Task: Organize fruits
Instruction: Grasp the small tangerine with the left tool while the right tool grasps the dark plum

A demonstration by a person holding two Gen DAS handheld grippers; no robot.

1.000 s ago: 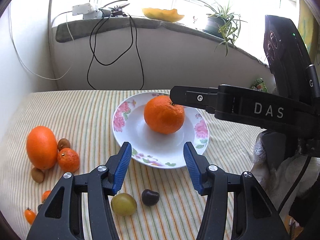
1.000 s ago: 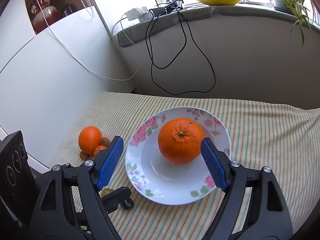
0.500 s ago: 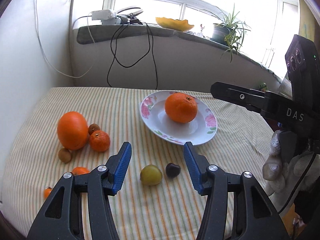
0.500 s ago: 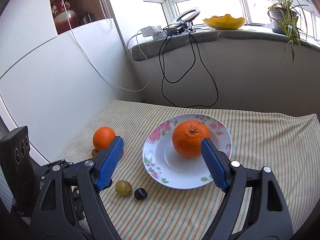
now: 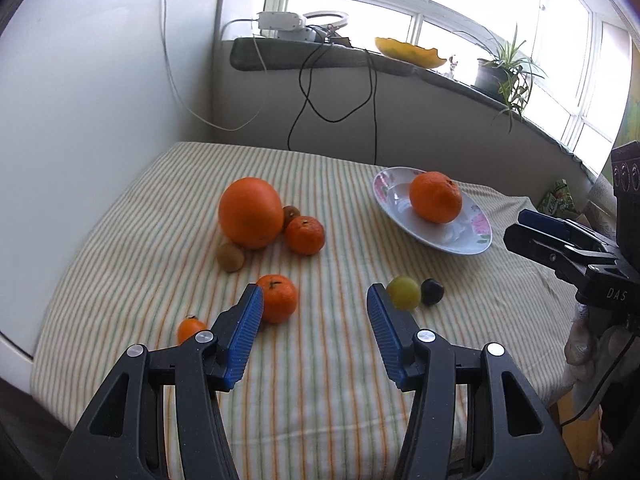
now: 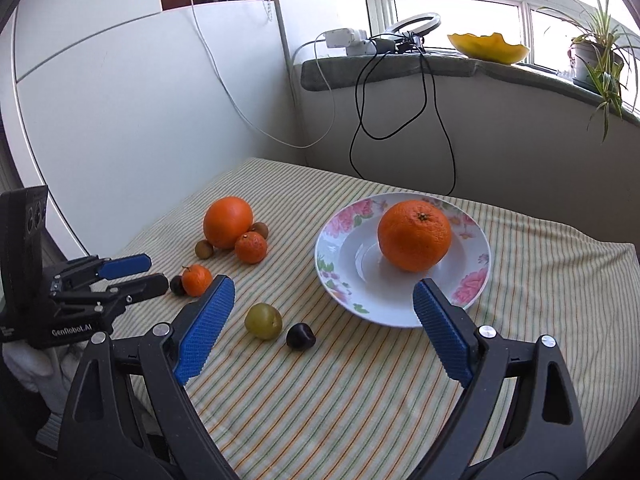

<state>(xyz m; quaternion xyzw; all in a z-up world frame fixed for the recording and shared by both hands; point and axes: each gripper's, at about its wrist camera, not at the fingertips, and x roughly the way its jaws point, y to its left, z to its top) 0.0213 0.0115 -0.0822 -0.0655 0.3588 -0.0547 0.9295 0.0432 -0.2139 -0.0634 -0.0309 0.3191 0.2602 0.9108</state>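
Note:
A floral plate (image 6: 348, 276) holds one big orange (image 6: 414, 235); it also shows in the left wrist view (image 5: 434, 202). On the striped cloth lie a large orange (image 5: 250, 212), a mandarin (image 5: 305, 235), a second mandarin (image 5: 277, 298), a small orange fruit (image 5: 190, 328), two brown fruits (image 5: 230, 257), a green plum (image 6: 263, 321) and a dark cherry (image 6: 300, 335). My left gripper (image 5: 314, 334) is open and empty, just short of the second mandarin. My right gripper (image 6: 323, 326) is open and empty, in front of the plate.
A wall and a white panel (image 6: 120, 112) border the table at left. Black cables (image 6: 400, 120) hang from the windowsill, which carries a yellow bowl (image 6: 488, 48) and a potted plant (image 6: 596, 56). The table's front edge lies close under both grippers.
Both grippers have pulled back from the plate and stayed open. The left one has swung left, bringing the loose fruit pile into the centre of its view.

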